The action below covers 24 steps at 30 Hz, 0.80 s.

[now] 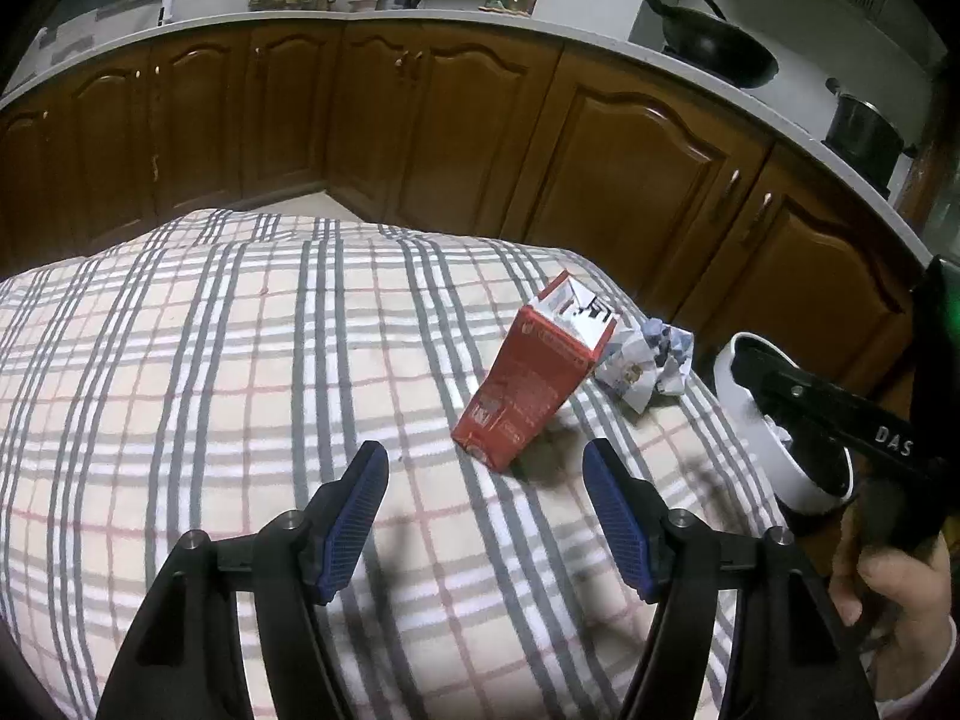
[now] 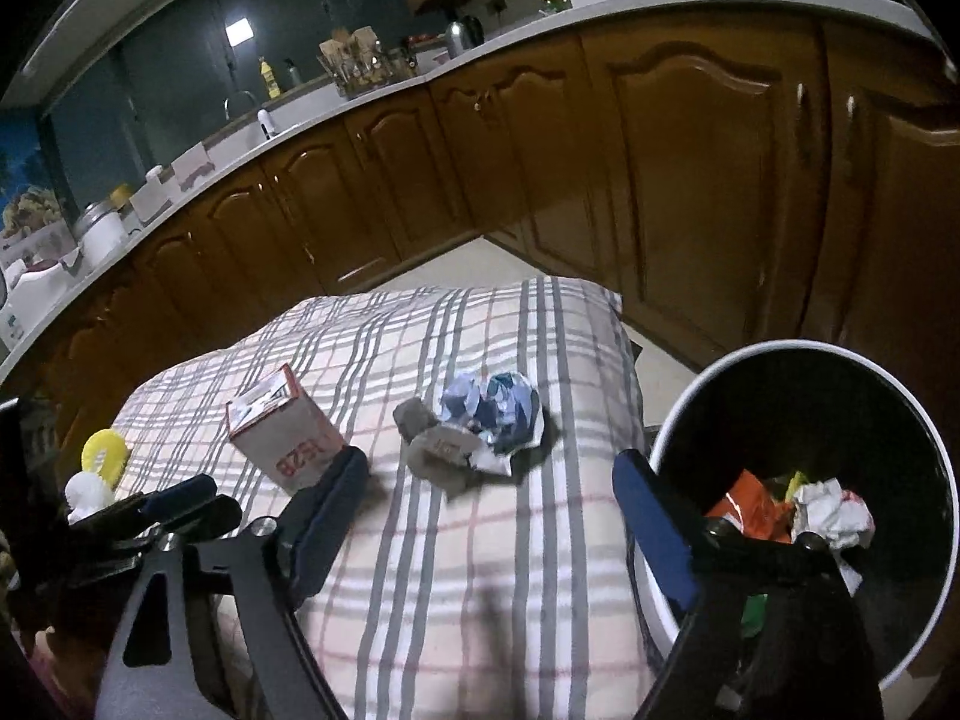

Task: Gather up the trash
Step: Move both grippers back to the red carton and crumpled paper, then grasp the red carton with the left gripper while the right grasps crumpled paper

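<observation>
A kitchen clean-up, mid-task: the left hand-held gripper (image 1: 485,463) hovers with its blue-padded jaws spread wide and empty above a plaid-covered surface (image 1: 210,360), just short of a red carton (image 1: 531,381) that stands tilted with its top torn open. Beside the carton, toward the far right corner of the cloth, lies a crumpled wad of blue-and-white paper (image 1: 651,360); in the right wrist view a grey scrap (image 2: 435,444) touches the paper wad (image 2: 495,414), though what it is cannot be made out. The right hand-held gripper (image 2: 489,474) is likewise released, jaws apart and holding nothing, its right finger crossing in front of the rim of a white bin (image 2: 678,414) with a dark interior just off the surface's edge. Orange and white crumpled trash (image 2: 834,516) sits inside, partly hidden by the gripper frame. The bin's lower edge is cut off.
</observation>
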{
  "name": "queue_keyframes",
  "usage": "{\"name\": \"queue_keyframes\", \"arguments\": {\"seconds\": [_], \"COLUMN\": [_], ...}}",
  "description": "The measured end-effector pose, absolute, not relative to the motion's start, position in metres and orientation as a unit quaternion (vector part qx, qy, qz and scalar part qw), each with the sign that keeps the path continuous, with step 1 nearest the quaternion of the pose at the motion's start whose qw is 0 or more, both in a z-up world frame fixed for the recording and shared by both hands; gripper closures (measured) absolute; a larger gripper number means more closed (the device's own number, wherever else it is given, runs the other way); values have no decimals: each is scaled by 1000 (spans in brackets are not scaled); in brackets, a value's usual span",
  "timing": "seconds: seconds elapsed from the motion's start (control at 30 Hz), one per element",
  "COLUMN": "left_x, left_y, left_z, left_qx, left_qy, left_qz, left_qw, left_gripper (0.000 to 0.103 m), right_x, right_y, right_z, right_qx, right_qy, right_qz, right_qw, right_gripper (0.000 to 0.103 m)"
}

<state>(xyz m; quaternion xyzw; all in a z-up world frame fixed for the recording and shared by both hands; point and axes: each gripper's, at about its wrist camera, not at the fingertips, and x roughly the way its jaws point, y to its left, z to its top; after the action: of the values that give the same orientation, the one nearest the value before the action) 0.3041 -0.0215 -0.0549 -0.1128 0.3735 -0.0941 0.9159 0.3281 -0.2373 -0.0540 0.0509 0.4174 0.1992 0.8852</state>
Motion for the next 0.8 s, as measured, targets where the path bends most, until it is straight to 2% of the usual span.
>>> {"name": "queue_keyframes", "arguments": {"seconds": [0.57, 0.6, 0.67, 0.7, 0.77, 0.8], "left_x": [348, 349, 353, 355, 356, 356], "left_y": [-40, -42, -44, -45, -47, -47], "left_z": [-69, -70, -73, -75, -78, -77], "left_qx": [-101, -100, -95, -93, -89, -87], "left_qy": [366, 365, 369, 373, 378, 377], "left_qz": [-103, -105, -109, -113, -123, -127], "left_qw": [919, 920, 918, 916, 913, 913], "left_gripper": [38, 39, 51, 63, 67, 68], "right_x": [362, 364, 369, 372, 376, 376], "right_y": [-220, -218, -214, -213, -210, -209], "right_z": [-73, -74, -78, -81, -86, -88], "right_qx": [26, 23, 21, 20, 20, 19], "right_qy": [447, 449, 456, 461, 469, 473], "right_qz": [200, 200, 202, 202, 204, 204], "right_qw": [872, 870, 866, 864, 859, 857], "right_gripper": [31, 32, 35, 39, 51, 66]}}
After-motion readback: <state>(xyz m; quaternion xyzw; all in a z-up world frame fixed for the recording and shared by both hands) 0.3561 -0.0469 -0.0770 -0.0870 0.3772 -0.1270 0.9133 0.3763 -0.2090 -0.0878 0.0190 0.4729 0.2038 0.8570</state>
